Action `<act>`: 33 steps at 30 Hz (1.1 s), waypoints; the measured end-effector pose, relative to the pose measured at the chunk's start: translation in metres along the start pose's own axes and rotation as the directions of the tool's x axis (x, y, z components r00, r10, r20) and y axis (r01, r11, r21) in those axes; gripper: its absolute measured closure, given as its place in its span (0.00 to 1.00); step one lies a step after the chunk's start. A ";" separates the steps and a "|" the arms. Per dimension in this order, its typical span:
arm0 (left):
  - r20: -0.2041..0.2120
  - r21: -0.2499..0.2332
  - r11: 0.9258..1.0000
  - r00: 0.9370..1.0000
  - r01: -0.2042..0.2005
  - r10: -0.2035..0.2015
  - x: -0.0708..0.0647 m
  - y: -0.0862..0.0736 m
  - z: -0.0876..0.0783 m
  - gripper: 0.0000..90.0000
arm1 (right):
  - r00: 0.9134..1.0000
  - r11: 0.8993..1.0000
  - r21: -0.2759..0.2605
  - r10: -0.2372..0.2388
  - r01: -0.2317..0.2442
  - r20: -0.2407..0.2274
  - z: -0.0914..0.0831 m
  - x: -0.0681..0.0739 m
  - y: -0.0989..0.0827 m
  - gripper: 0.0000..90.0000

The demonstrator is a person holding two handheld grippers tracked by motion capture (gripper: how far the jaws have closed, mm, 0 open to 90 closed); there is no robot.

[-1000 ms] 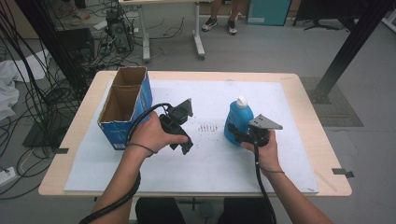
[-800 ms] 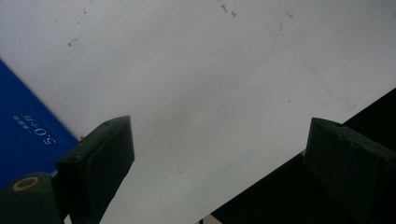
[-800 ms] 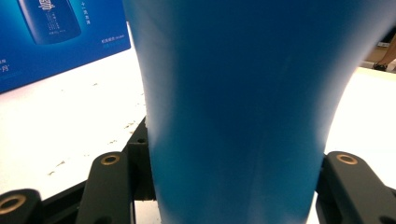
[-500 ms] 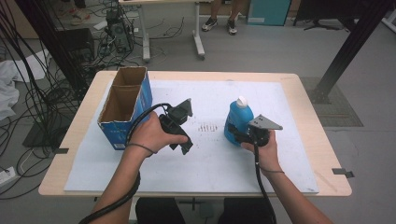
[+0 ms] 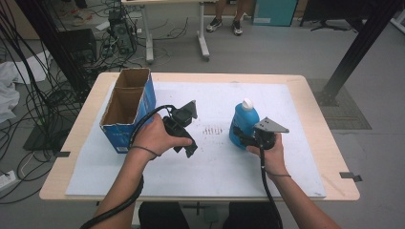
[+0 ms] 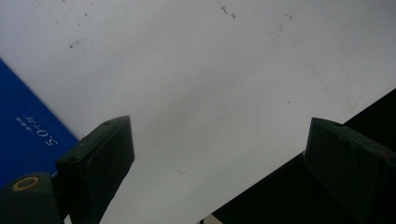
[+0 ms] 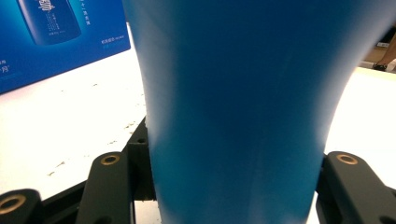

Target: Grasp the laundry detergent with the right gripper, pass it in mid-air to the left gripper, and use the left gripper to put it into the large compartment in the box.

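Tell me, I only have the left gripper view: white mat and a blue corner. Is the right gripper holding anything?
Observer: Yes, the right gripper is shut on the blue bottle.
Operator: Is the bottle upright?
Observer: Upright on the mat, white cap on top.
Operator: What is that blue corner?
Observer: The open cardboard box, left of your left gripper, whose fingers stand open.

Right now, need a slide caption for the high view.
Right claw clamps an upright blue bottle; left claw open over the white mat beside an open blue box.
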State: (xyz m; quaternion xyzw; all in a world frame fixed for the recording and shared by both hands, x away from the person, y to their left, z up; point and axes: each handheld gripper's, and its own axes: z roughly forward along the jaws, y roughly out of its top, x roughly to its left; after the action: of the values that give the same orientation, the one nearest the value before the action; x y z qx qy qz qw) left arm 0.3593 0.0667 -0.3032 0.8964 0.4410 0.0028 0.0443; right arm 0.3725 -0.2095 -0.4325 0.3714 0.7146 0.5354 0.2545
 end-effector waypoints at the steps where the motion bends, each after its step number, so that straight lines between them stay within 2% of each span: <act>1: 0.000 0.000 1.000 1.000 0.000 0.000 0.000 0.000 0.000 0.10 | 1.000 1.000 0.000 0.000 0.000 0.000 0.000 0.000 0.000 0.48; 33: -0.004 0.000 1.000 1.000 0.001 -0.001 -0.001 0.001 -0.001 0.10 | 1.000 1.000 -0.003 0.000 0.000 -0.003 0.000 0.000 0.000 0.48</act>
State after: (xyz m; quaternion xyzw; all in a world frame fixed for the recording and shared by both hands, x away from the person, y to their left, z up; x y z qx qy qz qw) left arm 0.3596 0.0658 -0.3019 0.8962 0.4415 0.0048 0.0436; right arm 0.3727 -0.2098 -0.4328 0.3703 0.7142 0.5370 0.2538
